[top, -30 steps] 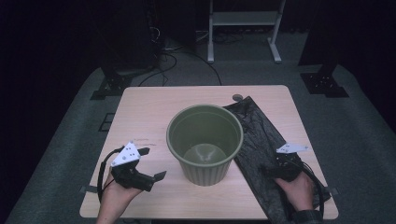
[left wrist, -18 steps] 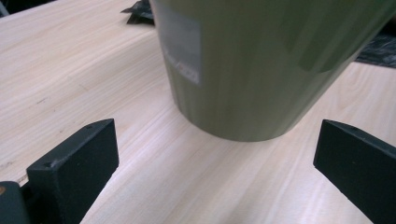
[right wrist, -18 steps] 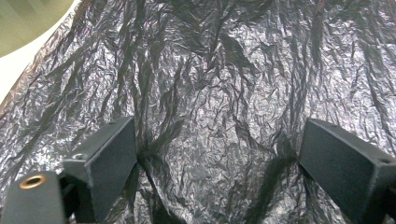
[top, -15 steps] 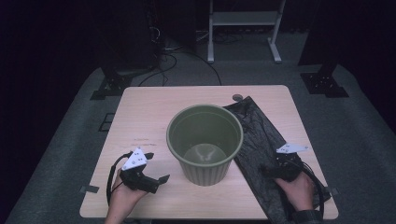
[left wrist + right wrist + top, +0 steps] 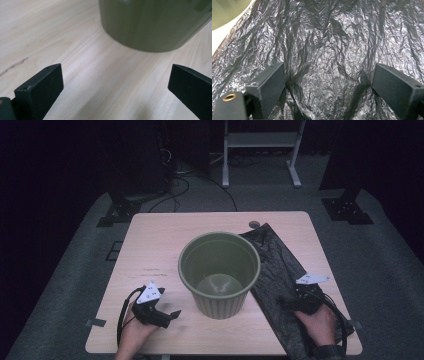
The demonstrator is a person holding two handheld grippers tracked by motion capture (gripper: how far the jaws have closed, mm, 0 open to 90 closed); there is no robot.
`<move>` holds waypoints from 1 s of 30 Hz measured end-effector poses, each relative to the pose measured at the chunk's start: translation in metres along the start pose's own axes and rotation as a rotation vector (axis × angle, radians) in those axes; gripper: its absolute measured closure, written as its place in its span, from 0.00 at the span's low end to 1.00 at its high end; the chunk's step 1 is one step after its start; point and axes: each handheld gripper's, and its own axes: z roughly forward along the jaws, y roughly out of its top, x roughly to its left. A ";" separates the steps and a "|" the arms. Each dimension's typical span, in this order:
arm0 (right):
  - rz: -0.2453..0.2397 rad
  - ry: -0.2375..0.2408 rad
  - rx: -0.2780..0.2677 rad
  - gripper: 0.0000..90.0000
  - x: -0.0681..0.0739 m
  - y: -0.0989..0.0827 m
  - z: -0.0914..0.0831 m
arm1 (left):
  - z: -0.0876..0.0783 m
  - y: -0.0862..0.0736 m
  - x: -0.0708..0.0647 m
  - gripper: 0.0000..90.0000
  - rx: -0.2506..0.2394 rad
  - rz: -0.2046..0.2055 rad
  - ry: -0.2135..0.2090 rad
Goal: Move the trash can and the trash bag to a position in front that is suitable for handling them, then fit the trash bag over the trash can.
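Seen from above: a light wooden table (image 5: pixel 160 240) on grey carpet, dark surroundings beyond. At the centre, an olive-green bucket (image 5: pixel 220 272), upright, open mouth facing up, empty inside. Just right of it, a crinkled black plastic bag (image 5: pixel 280 265) spread flat, running from the far middle of the table toward the near right edge and touching the bucket's base. At the near left, the left claw (image 5: pixel 167 316), gripped in a hand (image 5: pixel 132 330), pointing right toward the bucket, near it but apart. At the near right, the right claw (image 5: pixel 287 302), gripped in the other hand (image 5: pixel 317 322), resting over the bag. A small round grey disc (image 5: pixel 254 224) beside the bag's far end.
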 end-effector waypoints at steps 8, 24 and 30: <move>0.000 0.001 0.000 0.11 0.000 0.000 0.000 | 0.014 -0.005 0.005 0.00 0.090 0.007 0.009; -0.003 0.001 -0.028 0.33 0.005 -0.003 -0.005 | 0.020 -0.007 0.004 0.00 0.127 0.004 0.001; -0.032 0.044 -0.041 0.85 0.017 -0.003 -0.009 | 0.020 -0.007 0.004 0.00 0.127 0.003 0.001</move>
